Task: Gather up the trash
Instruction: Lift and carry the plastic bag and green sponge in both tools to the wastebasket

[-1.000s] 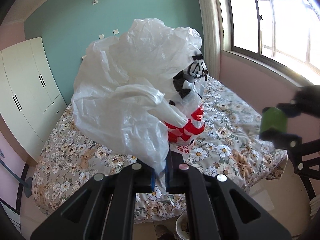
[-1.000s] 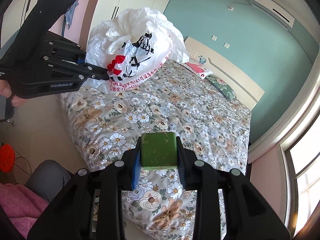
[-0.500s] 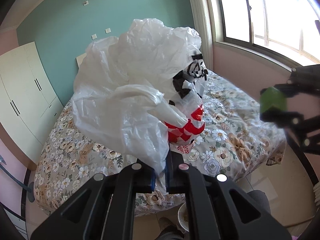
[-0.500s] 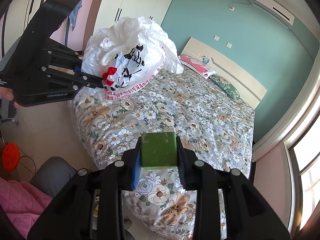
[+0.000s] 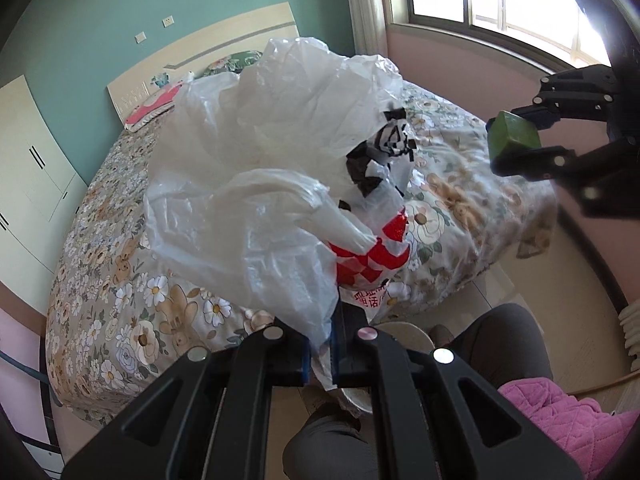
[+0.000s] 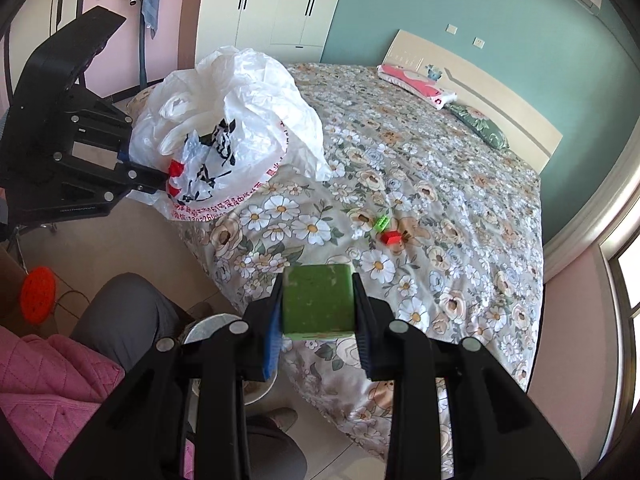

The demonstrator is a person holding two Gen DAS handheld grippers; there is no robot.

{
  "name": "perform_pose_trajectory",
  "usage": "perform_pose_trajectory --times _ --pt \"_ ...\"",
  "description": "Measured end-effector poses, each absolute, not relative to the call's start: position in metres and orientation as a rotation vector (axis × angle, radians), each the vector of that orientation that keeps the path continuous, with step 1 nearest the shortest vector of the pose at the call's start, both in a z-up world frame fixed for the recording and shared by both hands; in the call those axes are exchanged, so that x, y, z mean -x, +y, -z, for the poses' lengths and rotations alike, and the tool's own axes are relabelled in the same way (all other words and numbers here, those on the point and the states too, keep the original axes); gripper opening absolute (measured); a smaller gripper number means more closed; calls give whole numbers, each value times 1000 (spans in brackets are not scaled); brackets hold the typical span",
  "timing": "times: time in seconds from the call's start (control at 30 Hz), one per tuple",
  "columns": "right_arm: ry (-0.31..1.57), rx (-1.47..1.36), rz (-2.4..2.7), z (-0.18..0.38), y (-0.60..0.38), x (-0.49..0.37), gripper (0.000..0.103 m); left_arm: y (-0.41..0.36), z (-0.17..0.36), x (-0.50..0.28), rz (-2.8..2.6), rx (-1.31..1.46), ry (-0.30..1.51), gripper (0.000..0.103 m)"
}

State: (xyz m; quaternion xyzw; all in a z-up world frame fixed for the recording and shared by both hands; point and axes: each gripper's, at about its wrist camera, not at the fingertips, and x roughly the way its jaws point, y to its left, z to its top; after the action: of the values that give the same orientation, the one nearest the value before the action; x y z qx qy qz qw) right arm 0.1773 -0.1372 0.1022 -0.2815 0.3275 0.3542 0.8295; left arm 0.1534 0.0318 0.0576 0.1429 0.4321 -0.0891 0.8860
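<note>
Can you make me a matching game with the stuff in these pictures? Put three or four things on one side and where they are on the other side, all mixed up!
Things:
1. dark green cube-shaped block
2. crinkly white plastic bag with red and black print
3. small red toy brick
4. pink pillow

Places:
A. lying loose on the flowered bedspread, beside a small light green toy brick
B. clamped in the left tool
C. at the cream headboard
D. clamped in the right tool

Pairs: 1-D, 2-B, 3-A, 4-C
</note>
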Motion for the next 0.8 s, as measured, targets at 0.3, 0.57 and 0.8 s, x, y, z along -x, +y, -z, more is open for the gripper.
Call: perform_pose_trajectory --times 0.3,0.57,0.8 --pt "834 577 -816 -22 -125 -180 32 24 21 -141 263 -317 1057 9" --pt "960 559 -849 46 -119 -185 32 21 98 -135 299 -302 1225 9" --pt "1062 555 -878 105 -112 -186 32 15 164 -129 341 -282 1359 9"
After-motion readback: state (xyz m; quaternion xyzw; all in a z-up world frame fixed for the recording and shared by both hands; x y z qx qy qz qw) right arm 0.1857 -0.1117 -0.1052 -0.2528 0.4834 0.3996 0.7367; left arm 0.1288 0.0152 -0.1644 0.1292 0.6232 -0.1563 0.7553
